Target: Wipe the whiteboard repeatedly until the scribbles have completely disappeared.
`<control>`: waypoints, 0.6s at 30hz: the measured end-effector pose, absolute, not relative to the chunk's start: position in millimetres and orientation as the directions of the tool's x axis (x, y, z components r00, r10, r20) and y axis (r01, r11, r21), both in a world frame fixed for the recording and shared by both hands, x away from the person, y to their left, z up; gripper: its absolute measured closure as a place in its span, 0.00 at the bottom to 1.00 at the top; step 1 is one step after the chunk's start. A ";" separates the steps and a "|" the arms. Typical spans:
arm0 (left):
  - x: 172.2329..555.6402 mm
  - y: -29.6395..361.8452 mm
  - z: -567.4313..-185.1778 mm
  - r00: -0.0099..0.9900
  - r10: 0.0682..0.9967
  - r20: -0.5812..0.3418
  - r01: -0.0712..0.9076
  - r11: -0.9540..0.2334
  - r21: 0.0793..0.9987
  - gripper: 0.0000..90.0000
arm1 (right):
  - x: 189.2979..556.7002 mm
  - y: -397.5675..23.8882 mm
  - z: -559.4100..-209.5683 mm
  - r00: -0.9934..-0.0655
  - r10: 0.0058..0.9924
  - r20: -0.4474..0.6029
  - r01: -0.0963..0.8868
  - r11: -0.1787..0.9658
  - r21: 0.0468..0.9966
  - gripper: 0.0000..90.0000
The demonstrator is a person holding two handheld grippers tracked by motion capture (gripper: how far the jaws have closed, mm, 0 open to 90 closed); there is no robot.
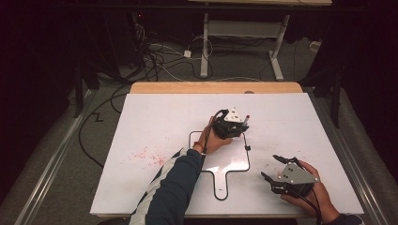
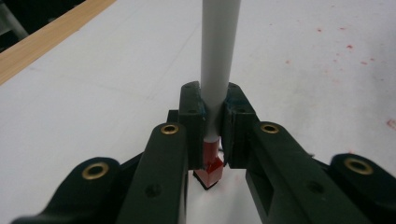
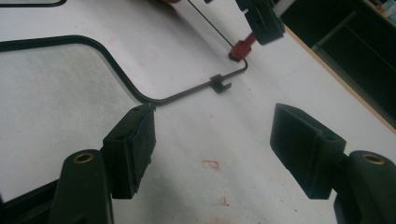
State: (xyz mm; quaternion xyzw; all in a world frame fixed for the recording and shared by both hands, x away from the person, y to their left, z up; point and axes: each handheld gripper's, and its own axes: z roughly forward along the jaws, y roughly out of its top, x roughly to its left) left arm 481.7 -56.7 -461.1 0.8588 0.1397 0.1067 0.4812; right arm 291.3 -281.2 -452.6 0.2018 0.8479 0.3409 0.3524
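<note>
My left gripper (image 1: 233,123) is shut on a marker (image 2: 217,56) with a white barrel and a red end (image 2: 211,161). It hovers over the far right corner of a small paddle-shaped whiteboard (image 1: 230,161) with a black rim (image 3: 116,70). In the right gripper view the marker's red end (image 3: 240,48) sits just at that rim, below the left gripper (image 3: 261,16). My right gripper (image 1: 271,167) rests near the table's front right, beside the small board. Its jaws stand open with nothing between them (image 3: 212,135).
The small board lies on a large white sheet (image 1: 155,122) that covers the table. Red marker specks (image 1: 148,156) dot the sheet at the left. A wooden table edge (image 1: 216,87) runs along the back. A small black clip (image 3: 220,83) sits on the board's rim.
</note>
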 end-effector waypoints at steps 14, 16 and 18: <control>487.8 -33.7 -462.3 0.919 0.394 0.018 0.188 -0.477 0.859 0.87 | 290.2 -282.7 -452.6 -0.666 0.585 -0.462 0.103 0.686 0.721 0.35; 485.2 -25.6 -462.8 0.917 0.400 0.017 0.191 -0.475 0.859 0.87 | 290.2 -282.8 -453.1 -0.665 0.588 -0.460 0.107 0.685 0.720 0.35; 482.3 -15.2 -463.3 0.913 0.407 0.022 0.191 -0.475 0.859 0.87 | 289.9 -282.8 -453.0 -0.665 0.588 -0.461 0.107 0.685 0.721 0.35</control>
